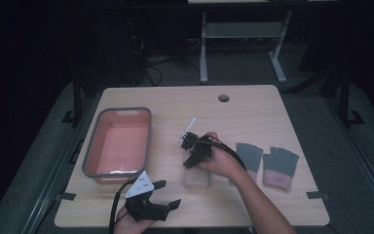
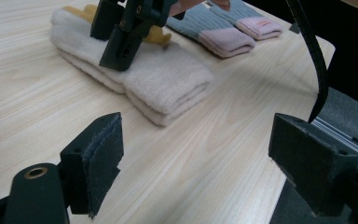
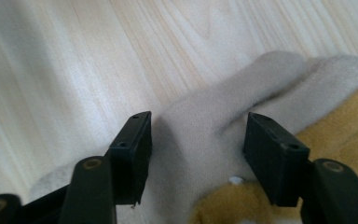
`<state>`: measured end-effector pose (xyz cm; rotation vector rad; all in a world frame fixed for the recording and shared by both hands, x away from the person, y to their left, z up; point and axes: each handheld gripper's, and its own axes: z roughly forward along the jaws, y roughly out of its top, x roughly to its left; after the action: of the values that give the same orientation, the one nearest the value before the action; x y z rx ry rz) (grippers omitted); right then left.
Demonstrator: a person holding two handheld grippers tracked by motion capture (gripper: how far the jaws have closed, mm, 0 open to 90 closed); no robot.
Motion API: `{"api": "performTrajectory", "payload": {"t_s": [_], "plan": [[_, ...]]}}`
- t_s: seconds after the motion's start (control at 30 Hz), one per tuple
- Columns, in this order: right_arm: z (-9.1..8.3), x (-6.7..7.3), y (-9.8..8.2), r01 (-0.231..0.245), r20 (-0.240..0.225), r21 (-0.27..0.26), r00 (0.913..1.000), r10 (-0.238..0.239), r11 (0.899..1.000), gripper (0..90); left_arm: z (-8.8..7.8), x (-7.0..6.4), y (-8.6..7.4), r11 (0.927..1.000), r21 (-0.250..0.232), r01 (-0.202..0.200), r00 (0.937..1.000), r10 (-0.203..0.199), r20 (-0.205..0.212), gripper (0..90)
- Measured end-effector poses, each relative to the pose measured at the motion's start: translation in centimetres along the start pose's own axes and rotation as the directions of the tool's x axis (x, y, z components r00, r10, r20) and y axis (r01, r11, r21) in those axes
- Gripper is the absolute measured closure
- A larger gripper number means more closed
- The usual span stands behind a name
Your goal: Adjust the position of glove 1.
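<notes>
A folded pair of cream socks with yellow-tan patches lies at lower centre of the high view, on the pale wooden surface. The right gripper points down at it from just above, held in a hand that reaches in from the bottom right. In the right gripper view, the jaws stand partly open over the cream fabric, one to each side of a raised fold, gripping nothing; whether the pads touch the cloth cannot be told.

In the left gripper view, the same socks lie at upper centre with the right gripper poised on top of them.

The left gripper rests low near the bottom edge of the high view, left of centre, its jaws spread wide and empty above bare wood.

Right of the cream socks, two grey socks with pink cuffs lie flat side by side, seen again at upper right of the left gripper view.

A pink tub with a grey rim sits at the left of the surface, well apart from the socks.
</notes>
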<state>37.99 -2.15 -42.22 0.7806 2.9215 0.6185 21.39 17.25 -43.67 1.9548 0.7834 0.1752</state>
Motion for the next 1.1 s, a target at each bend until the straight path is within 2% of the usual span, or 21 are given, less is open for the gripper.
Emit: {"api": "performTrajectory", "payload": {"t_s": [0.13,0.17,0.27,0.33,0.47,0.53,0.6,0.63,0.67,0.7,0.73,0.77,0.83,0.87,0.9,0.93,0.97,1.0,1.03,1.07,1.1], "plan": [[-1.0,0.0,-0.4,-0.021,-0.013,-0.043,0.9997,0.020,0.999,38.4,0.6,0.0,0.3,0.9997,0.002,0.022,0.9997,-0.022,0.008,17.9],[-1.8,-0.1,-0.9,-0.048,-0.027,-0.076,0.9986,0.046,0.996,37.6,0.9,0.2,0.6,0.9991,0.005,0.042,0.9991,-0.042,0.010,17.9],[-2.6,-0.2,-1.6,-0.071,-0.025,-0.104,0.9973,0.069,0.992,37.3,1.2,0.3,0.9,0.9986,0.011,0.053,0.9986,-0.053,0.005,17.9],[-4.0,-0.5,-2.7,-0.133,-0.047,-0.154,0.9908,0.127,0.979,37.1,1.7,0.3,1.5,0.9977,0.015,0.066,0.9978,-0.066,-0.003,18.3],[-4.9,-0.6,-3.9,-0.180,-0.055,-0.184,0.9834,0.173,0.966,36.7,2.4,0.4,2.4,0.9975,0.040,0.059,0.9975,-0.057,-0.042,20.1],[-5.4,-0.6,-5.0,-0.217,-0.049,-0.200,0.9762,0.211,0.955,36.5,3.4,0.7,3.4,0.9926,0.066,0.101,0.9936,-0.098,-0.056,20.5],[-5.4,-0.7,-5.3,-0.232,-0.051,-0.204,0.9728,0.226,0.951,36.4,3.7,0.8,3.6,0.9914,0.072,0.109,0.9927,-0.105,-0.059,20.9],[-5.5,-0.7,-6.0,-0.259,-0.055,-0.210,0.9658,0.253,0.943,36.3,4.3,1.0,4.1,0.9875,0.087,0.131,0.9899,-0.126,-0.066,22.3],[-5.5,-0.7,-6.0,-0.259,-0.055,-0.210,0.9658,0.253,0.943,36.3,4.3,1.0,4.1,0.9875,0.087,0.131,0.9899,-0.126,-0.066,22.3],[-5.3,-0.8,-6.6,-0.281,-0.070,-0.213,0.9596,0.273,0.936,36.2,5.0,1.4,4.5,0.9803,0.105,0.167,0.9846,-0.161,-0.068,22.3],[-5.3,-0.8,-6.6,-0.281,-0.070,-0.213,0.9596,0.273,0.936,36.2,5.0,1.4,4.5,0.9803,0.105,0.167,0.9846,-0.161,-0.068,22.6],[-5.1,-0.8,-7.2,-0.310,-0.078,-0.217,0.9507,0.300,0.926,35.5,5.3,1.7,4.6,0.9758,0.112,0.187,0.9812,-0.180,-0.069,22.8],[-4.9,-0.8,-7.5,-0.322,-0.079,-0.217,0.9469,0.312,0.922,35.4,5.8,2.3,4.7,0.9639,0.114,0.241,0.9696,-0.234,-0.073,23.0],[-4.8,-0.8,-7.8,-0.341,-0.085,-0.222,0.9402,0.330,0.914,35.5,6.0,2.6,4.7,0.9598,0.117,0.255,0.9659,-0.248,-0.075,23.3],[-4.5,-0.8,-8.4,-0.373,-0.093,-0.220,0.9280,0.361,0.901,35.5,6.3,2.8,4.7,0.9544,0.118,0.274,0.9608,-0.267,-0.076,23.8],[-4.5,-0.8,-8.4,-0.373,-0.093,-0.220,0.9280,0.361,0.901,35.5,6.5,3.0,4.8,0.9505,0.122,0.286,0.9574,-0.278,-0.080,23.8],[-4.2,-0.9,-9.0,-0.411,-0.116,-0.224,0.9116,0.395,0.884,35.4,6.7,3.1,4.8,0.9478,0.123,0.294,0.9545,-0.285,-0.088,23.9],[-4.2,-0.9,-9.0,-0.411,-0.116,-0.224,0.9116,0.395,0.884,35.4,7.0,3.3,4.8,0.9444,0.128,0.303,0.9515,-0.292,-0.098,23.9],[-3.9,-0.9,-9.5,-0.441,-0.128,-0.226,0.8976,0.422,0.869,35.6,7.2,3.4,4.8,0.9405,0.129,0.315,0.9476,-0.303,-0.102,25.8],[-3.9,-0.9,-9.5,-0.441,-0.128,-0.226,0.8976,0.422,0.869,35.6,7.3,3.7,4.7,0.9362,0.136,0.324,0.9447,-0.313,-0.099,25.8],[-3.7,-1.0,-9.7,-0.451,-0.137,-0.228,0.8921,0.431,0.863,35.6,7.5,3.8,4.7,0.9299,0.139,0.341,0.9390,-0.330,-0.098,26.6]]}}
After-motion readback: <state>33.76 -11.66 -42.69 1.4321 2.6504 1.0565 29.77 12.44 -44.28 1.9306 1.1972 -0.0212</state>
